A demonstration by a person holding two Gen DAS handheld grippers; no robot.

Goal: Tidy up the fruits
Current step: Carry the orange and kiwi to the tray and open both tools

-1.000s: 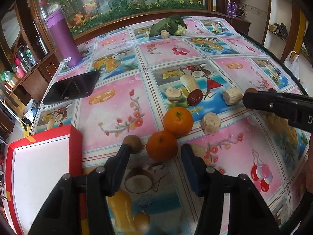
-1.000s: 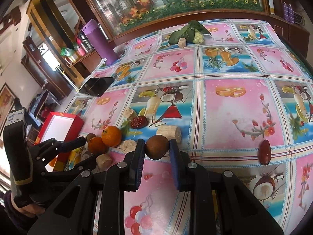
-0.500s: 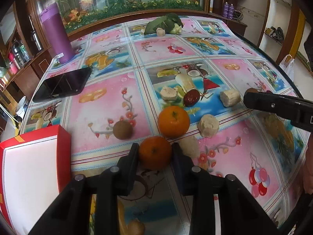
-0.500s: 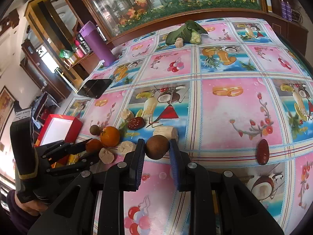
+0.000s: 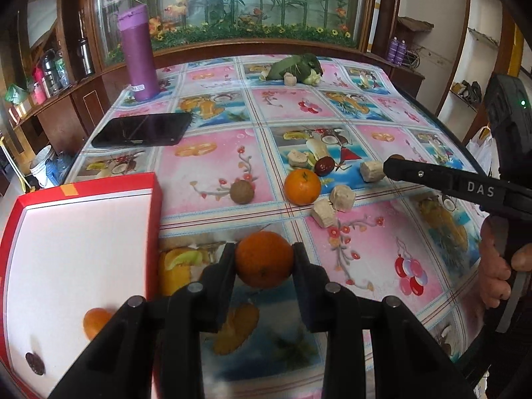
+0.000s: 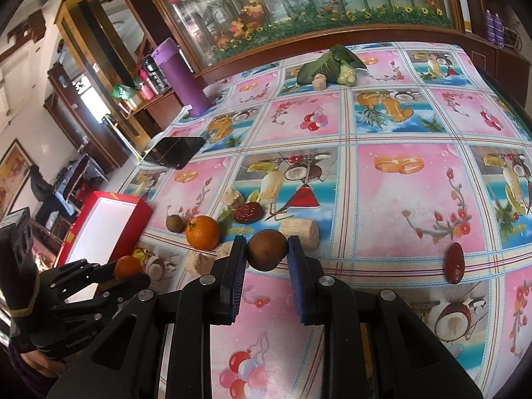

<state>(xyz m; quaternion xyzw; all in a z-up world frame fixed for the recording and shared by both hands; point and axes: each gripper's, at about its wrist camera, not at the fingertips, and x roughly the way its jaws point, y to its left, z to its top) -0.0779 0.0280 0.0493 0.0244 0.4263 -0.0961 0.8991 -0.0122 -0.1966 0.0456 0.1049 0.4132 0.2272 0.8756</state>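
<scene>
Your left gripper (image 5: 264, 259) is clamped on an orange (image 5: 264, 258), w/ the red box (image 5: 76, 249) just left of it; right gripper (image 6: 267, 249), farther off, pinches a brown fruit (image 6: 267, 248).

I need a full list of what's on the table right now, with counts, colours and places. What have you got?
Oranges: three, orange; one in left gripper, one on the cloth, one in the box.
Brown round fruits: two; one on the cloth, one in right gripper.
Red dates: two, dark red; mid-cloth, right side.
Beige chunks: five near the loose orange, one by the greens.
Box: red, white inside, left edge.
Phone: black, far left.
Flask: purple, far left corner.
Leafy greens: far edge.
Left gripper: black, shut on orange.
Right gripper: black, shut on brown fruit.
</scene>
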